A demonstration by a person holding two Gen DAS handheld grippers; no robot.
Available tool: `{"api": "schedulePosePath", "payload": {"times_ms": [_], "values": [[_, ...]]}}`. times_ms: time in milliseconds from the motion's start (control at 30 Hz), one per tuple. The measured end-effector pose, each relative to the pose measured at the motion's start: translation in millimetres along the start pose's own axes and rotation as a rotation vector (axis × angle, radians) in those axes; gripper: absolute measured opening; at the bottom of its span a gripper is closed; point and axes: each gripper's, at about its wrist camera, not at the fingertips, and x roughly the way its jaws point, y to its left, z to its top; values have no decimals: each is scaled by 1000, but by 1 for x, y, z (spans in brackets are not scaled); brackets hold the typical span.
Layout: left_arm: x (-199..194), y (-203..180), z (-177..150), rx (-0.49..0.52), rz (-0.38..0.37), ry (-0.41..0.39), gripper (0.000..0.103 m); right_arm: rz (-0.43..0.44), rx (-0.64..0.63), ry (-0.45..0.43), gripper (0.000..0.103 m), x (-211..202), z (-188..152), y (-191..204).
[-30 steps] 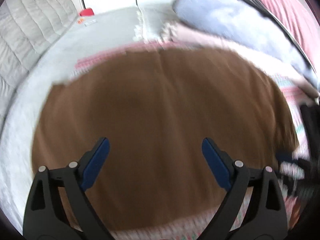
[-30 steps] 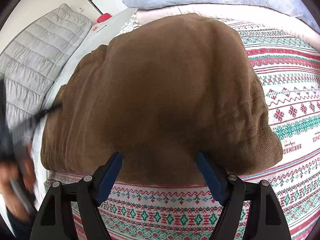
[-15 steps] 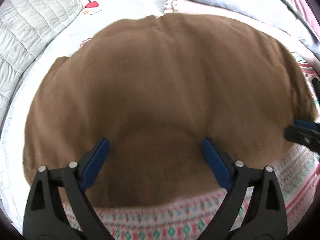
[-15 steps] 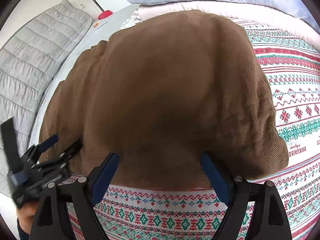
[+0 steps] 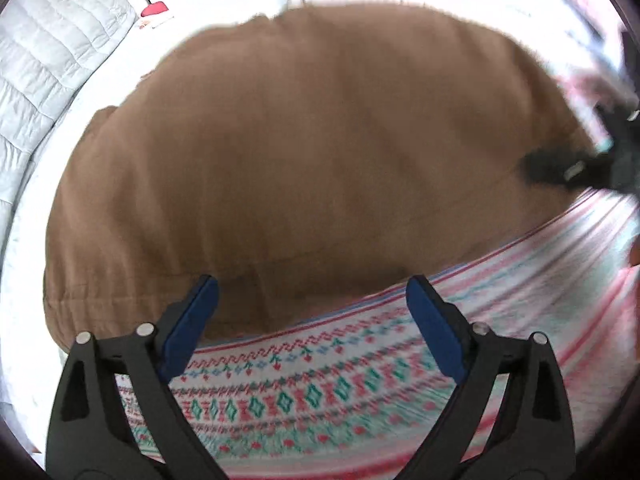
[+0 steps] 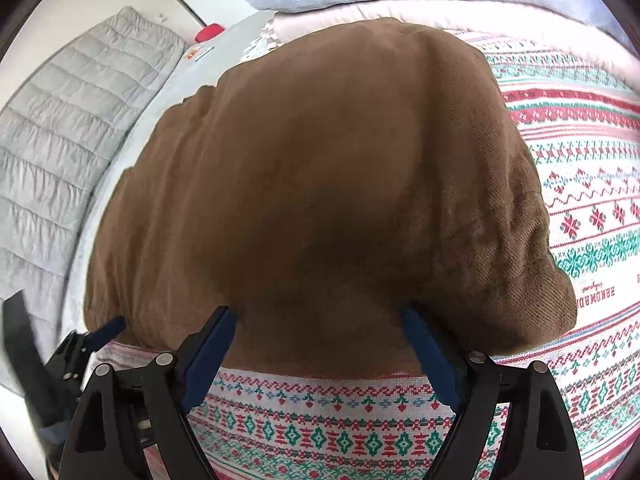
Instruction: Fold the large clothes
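Hovering wide apart, left tool (image 5: 312, 304) and right tool (image 6: 318, 334) flank brown garment (image 6: 320, 184) on patterned blanket (image 6: 580, 184).

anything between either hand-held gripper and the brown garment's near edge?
Nothing visible. The left hand-held gripper and right hand-held gripper both hang open right at the near hem of the brown knit garment, with only the patterned red-green-white blanket under them.

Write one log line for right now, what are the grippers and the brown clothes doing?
left gripper: open | right gripper: open | brown garment: lying on patterned blanket, ungrasped
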Motion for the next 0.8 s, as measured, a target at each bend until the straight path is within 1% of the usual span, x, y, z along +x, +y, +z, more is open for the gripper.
{"api": "schedulePosePath", "payload": {"times_ms": [33,100,167,233,267,300,333,367,400,433,467,500,567,667,700,733,767,800], "values": [[-15,5,6,-3,0,-35,95,11,11,2,88,-1,1,-2],[-29,13,20,-20,22,-85,95,28,35,5,88,-1,3,-5],[-29,19,36,-25,48,-103,95,30,42,6,88,-2,3,-5],[-10,23,59,-15,103,-88,95,23,32,6,88,-1,2,-4],[8,24,70,0,140,-63,95,19,27,6,88,-1,2,-3],[19,25,72,10,167,-48,95,14,20,4,88,-1,1,-2],[43,24,76,34,214,-7,95,11,15,4,88,-1,0,-2],[57,24,75,43,216,22,96,10,10,4,88,0,0,-1],[72,27,71,20,173,33,97,10,9,4,88,0,0,-1],[70,31,69,-12,147,15,98,10,9,6,88,0,0,-1],[69,34,69,-35,132,15,98,10,11,8,88,-1,0,-1],[66,35,68,-38,128,18,98,9,12,10,88,0,0,-1],[62,34,77,-13,137,27,98,8,14,13,88,0,1,0],[57,36,100,7,182,-10,98,16,25,13,88,-1,1,-2],[57,38,110,-1,185,-20,98,19,28,12,88,-2,1,-2],[60,41,122,-21,169,-26,98,22,31,12,88,-2,1,-3],[67,44,131,-37,166,-18,98,25,32,12,88,-2,1,-3],[78,46,138,-47,201,3,98,26,32,13,88,-2,1,-5]]}}
